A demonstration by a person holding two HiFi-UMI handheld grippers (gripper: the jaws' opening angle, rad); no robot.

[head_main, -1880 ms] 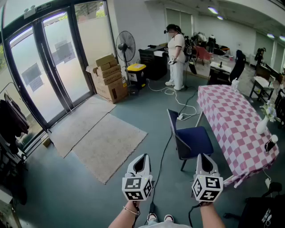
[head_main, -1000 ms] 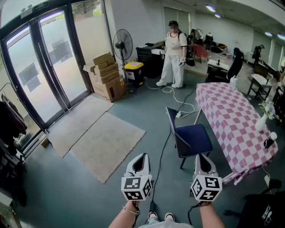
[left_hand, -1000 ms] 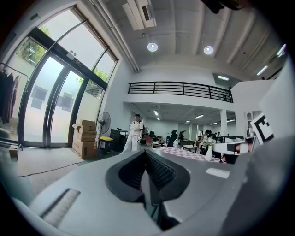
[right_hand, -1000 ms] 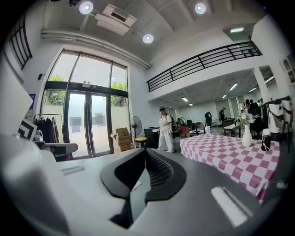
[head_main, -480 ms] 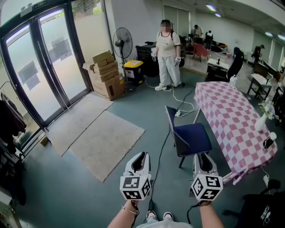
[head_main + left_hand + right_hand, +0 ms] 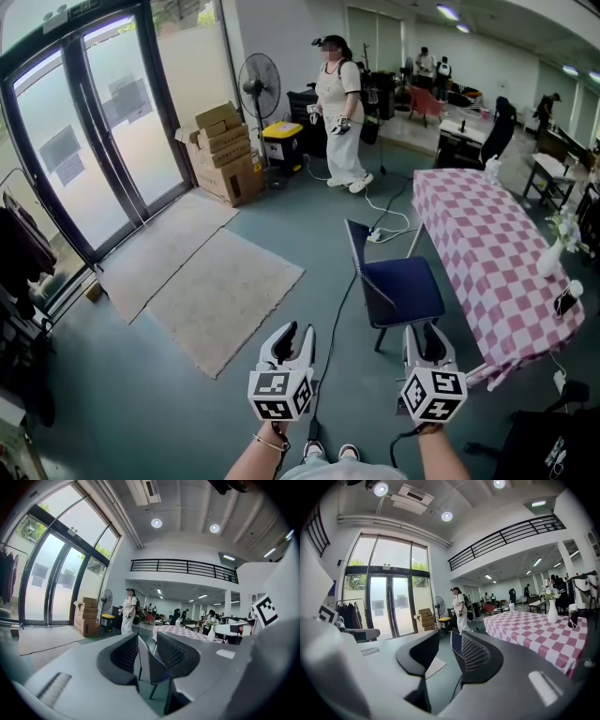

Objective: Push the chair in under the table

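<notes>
Both jaws have just been opening and now stand spread, gripping nothing, on the left gripper (image 6: 293,330) and right gripper (image 6: 424,331), held level side by side. The blue chair (image 6: 401,291) stands just beyond them, pulled out left of the checked table (image 6: 487,248).

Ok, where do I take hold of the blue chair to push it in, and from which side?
Take the blue chair by the top edge of its backrest, coming from the side away from the checkered table. Its seat faces the table and the backrest stands upright on the open floor side, so a hold there should let you push straight in.
</notes>
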